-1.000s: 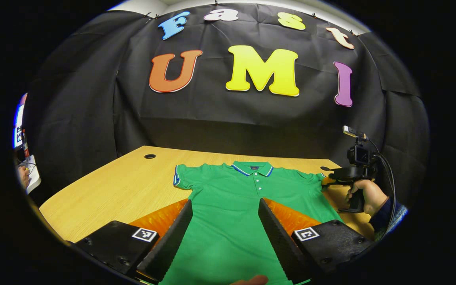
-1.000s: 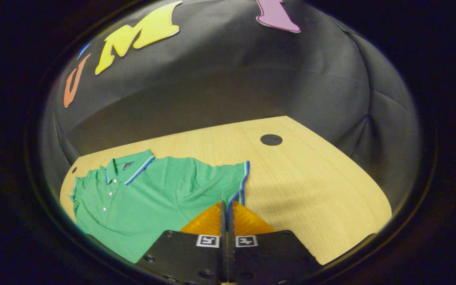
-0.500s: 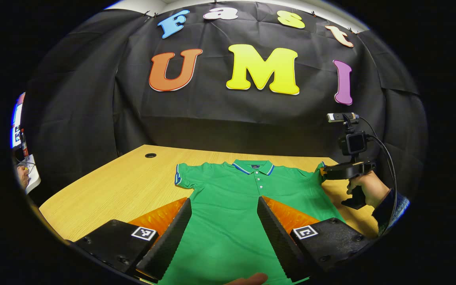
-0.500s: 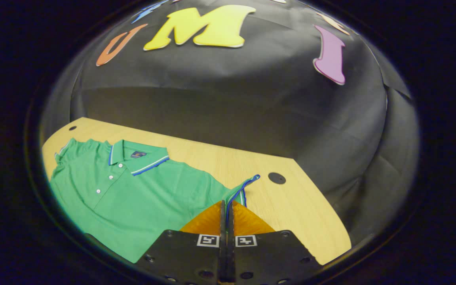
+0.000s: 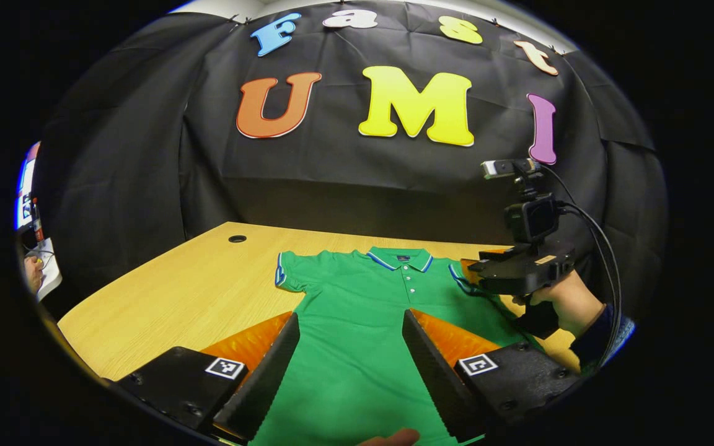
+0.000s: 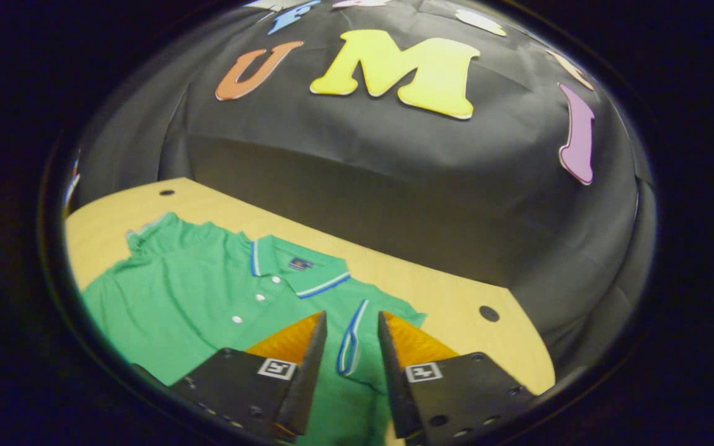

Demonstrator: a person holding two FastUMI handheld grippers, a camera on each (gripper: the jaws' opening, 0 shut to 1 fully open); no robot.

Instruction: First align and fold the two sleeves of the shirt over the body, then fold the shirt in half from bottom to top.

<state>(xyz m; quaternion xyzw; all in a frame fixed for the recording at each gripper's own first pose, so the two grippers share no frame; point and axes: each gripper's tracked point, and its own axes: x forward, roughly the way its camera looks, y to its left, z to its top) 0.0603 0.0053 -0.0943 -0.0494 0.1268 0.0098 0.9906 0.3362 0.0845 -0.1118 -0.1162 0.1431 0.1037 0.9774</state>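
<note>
one wooden table, two cable holes, green shirt, black cloth backdrop

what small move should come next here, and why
Probably send the left hand-held gripper to the other sleeve and pinch its cuff. The right hand-held gripper stands open over the right sleeve, which now lies folded onto the shirt; the other sleeve lies flat on the table, and the left one hovers open.
</note>
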